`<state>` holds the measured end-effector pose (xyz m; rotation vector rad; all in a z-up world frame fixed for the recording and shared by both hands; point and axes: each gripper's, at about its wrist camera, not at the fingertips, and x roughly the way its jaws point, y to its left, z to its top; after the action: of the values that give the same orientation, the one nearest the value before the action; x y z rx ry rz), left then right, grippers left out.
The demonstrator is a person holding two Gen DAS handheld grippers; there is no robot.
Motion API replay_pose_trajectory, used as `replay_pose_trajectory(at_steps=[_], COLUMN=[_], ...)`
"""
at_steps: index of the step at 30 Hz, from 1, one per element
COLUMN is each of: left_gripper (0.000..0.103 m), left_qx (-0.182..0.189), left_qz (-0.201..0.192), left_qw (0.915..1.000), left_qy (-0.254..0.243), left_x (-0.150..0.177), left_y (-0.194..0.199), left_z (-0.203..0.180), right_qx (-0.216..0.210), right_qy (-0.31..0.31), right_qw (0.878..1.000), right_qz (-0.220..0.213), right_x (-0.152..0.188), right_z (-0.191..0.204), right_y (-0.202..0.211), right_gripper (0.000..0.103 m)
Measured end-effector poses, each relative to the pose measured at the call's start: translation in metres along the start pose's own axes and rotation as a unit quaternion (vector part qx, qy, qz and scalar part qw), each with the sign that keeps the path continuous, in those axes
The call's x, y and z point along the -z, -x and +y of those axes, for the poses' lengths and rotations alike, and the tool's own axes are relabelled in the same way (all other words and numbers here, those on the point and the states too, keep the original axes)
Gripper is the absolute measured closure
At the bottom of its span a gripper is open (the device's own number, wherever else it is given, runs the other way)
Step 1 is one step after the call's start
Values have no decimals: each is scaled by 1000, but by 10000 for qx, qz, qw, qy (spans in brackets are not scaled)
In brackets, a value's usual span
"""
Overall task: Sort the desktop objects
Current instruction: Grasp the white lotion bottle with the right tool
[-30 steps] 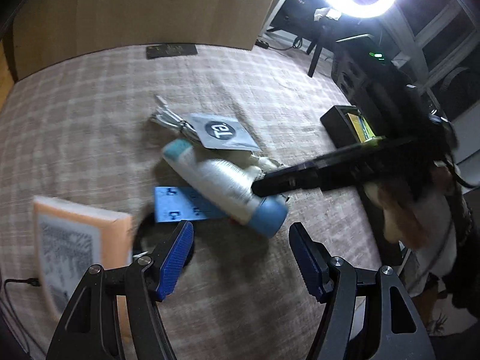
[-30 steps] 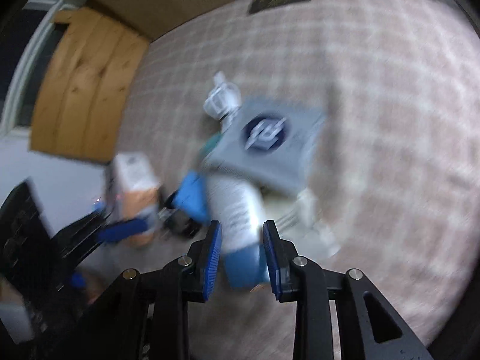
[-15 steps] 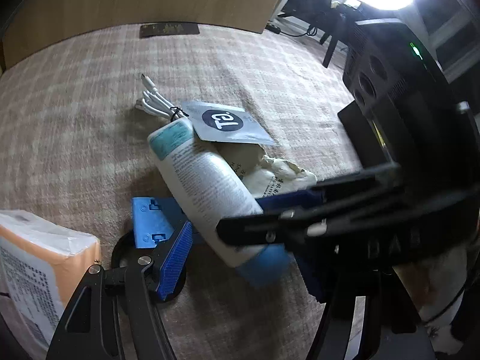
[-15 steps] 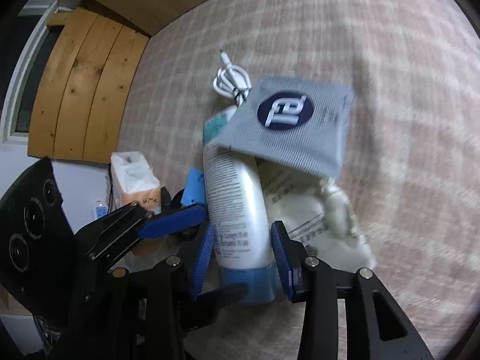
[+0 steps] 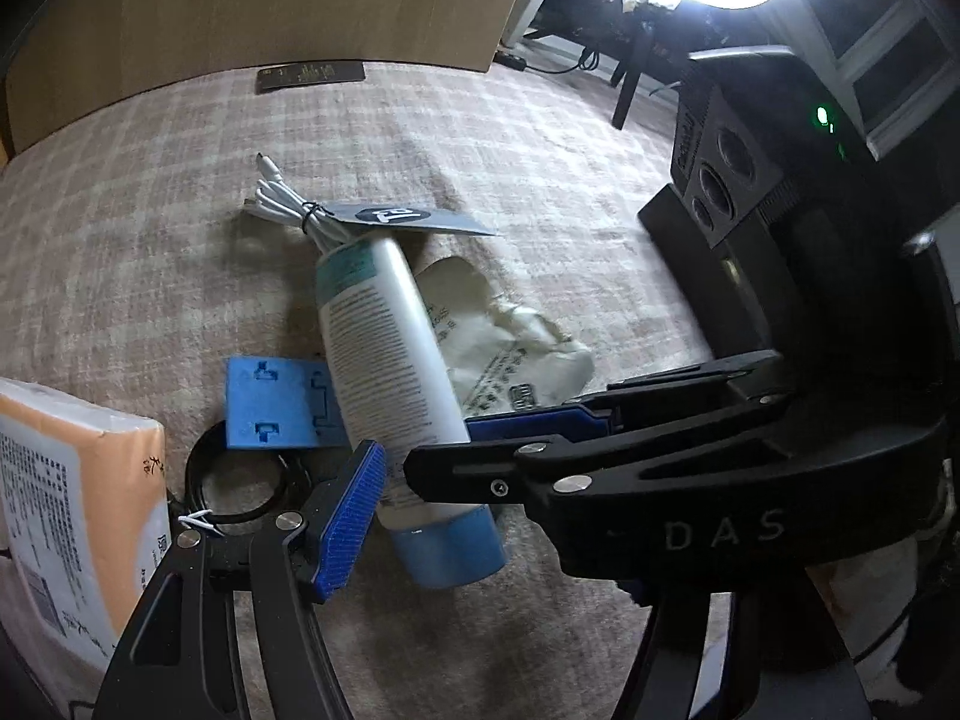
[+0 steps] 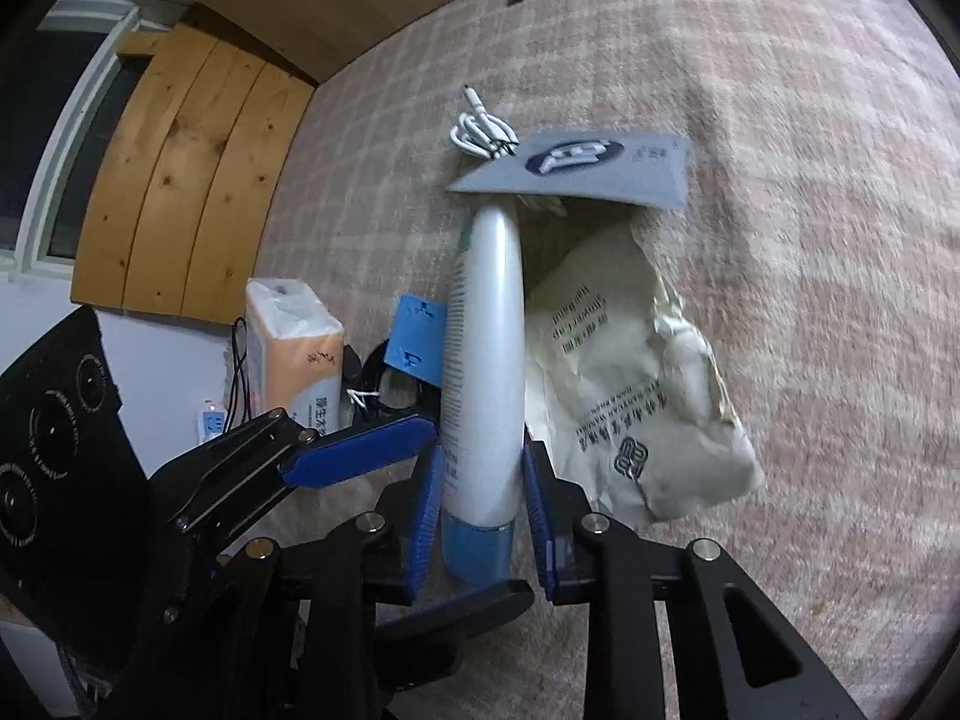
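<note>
A white tube with a blue cap [image 5: 390, 360] [image 6: 486, 372] is lifted at its cap end. My right gripper [image 6: 480, 516] is shut on it just above the cap. A grey card [image 5: 414, 219] [image 6: 588, 165] rests on the tube's far end. A crumpled cream bag [image 6: 630, 384] [image 5: 510, 336] lies to its right. A white coiled cable [image 5: 288, 207] [image 6: 480, 135] lies beyond. My left gripper [image 5: 480, 516] is open around the cap end, its right finger hidden behind the right gripper.
A blue card [image 5: 276, 402] and a black cable ring [image 5: 234, 486] lie left of the tube. An orange tissue pack [image 5: 66, 528] [image 6: 300, 354] stands at the left. A dark plate [image 5: 309, 73] lies at the table's far edge. A black box [image 5: 714, 276] sits right.
My right gripper moved in around the tube and shut on it near the cap. The tube's cap end has lifted, tilting the grey card. The left gripper has come closer.
</note>
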<state>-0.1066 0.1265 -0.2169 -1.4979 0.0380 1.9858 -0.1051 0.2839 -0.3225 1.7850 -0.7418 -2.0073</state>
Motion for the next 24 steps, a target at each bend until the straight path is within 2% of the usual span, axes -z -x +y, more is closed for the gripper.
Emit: replay_pose_trajectory(at_steps=[2,4,6,10,12,16,24], left_gripper=[32,32,32,33,41,44,46], left_qx=[-184,-215,-111,33,132,226,520], left_qz=[104,188,256,244,215,201,144], left_qw=[9998,9996,9995,9996,9995,9995,9975], left_qy=[-16,63,117,121,184,-126,-454], left_x=[3,6,7,5,5,8,6], left_y=[-7,-12,-19,-25,-24,-14,5], left_z=[3,9,13,17,19,10,-13], right_qx=[48,139,187,-1,18,22,11], right_qy=[31,9,-68,-208,-287,-390,-708], right_qw=[10000,9999,9997,9997,9995,9988,9939], right_qz=[5,-53,-108,-84,-99,-307,-846], right_x=[-1,-4,-4,-5,-4,4,25], right_z=[-1,-1,-3,-8,-6,0,1], right_y=[-1,-2,-2,-7,-12,-7,22], right_gripper=[75,74,72,71,71,75,75])
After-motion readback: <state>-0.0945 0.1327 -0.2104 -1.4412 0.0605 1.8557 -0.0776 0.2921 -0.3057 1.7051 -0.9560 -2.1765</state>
